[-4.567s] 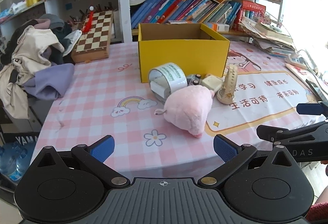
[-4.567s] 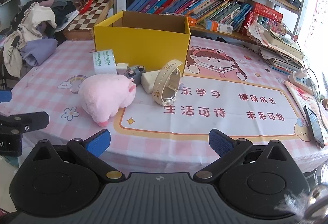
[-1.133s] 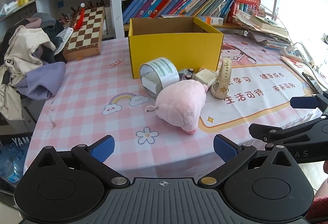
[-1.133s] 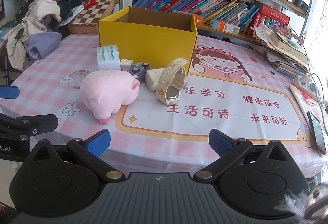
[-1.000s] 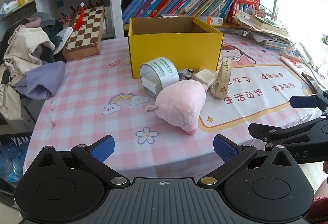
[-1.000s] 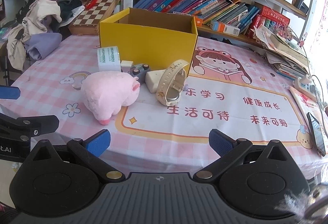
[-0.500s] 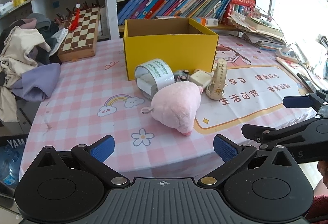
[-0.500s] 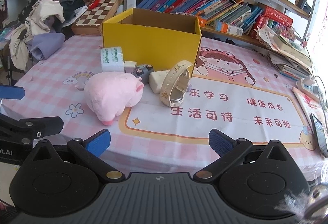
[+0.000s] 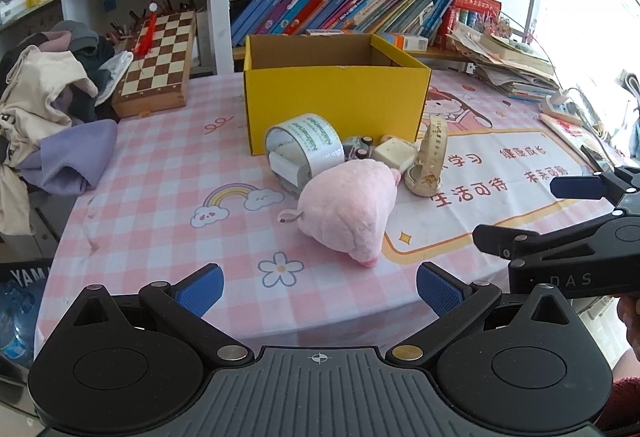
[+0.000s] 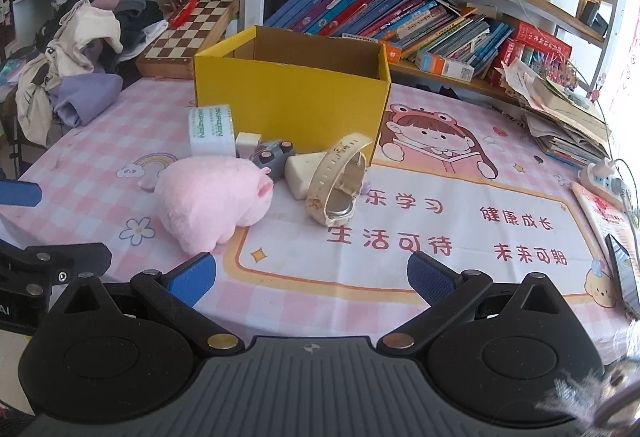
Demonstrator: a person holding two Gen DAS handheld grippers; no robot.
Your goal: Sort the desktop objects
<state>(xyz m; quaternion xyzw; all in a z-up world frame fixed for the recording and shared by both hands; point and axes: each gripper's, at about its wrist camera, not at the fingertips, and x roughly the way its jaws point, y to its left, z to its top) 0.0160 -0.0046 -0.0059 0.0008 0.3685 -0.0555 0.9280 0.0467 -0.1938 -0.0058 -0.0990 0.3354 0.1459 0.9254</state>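
Note:
A pink plush pig [image 9: 348, 209] [image 10: 212, 203] lies on the pink checked tablecloth, in front of an open yellow cardboard box [image 9: 334, 93] [image 10: 292, 95]. Between them lie a roll of clear tape [image 9: 306, 153] [image 10: 211, 129], a small grey toy [image 10: 274, 155], a cream block [image 9: 394, 154] [image 10: 302, 171] and a cream wristwatch [image 9: 430, 161] [image 10: 338, 183]. My left gripper [image 9: 318, 287] is open and empty, just short of the pig. My right gripper [image 10: 310, 279] is open and empty at the table's front edge, to the right of the left one.
A pile of clothes [image 9: 44, 125] lies at the table's left edge. A chessboard [image 9: 158, 63] leans at the back left. Bookshelves [image 10: 400, 17] run behind the box. A phone [image 10: 624, 277] and papers [image 10: 560, 109] lie at the right edge.
Both grippers have moved slightly forward toward the objects, so the pig and box look a little closer. Nothing on the table has moved.

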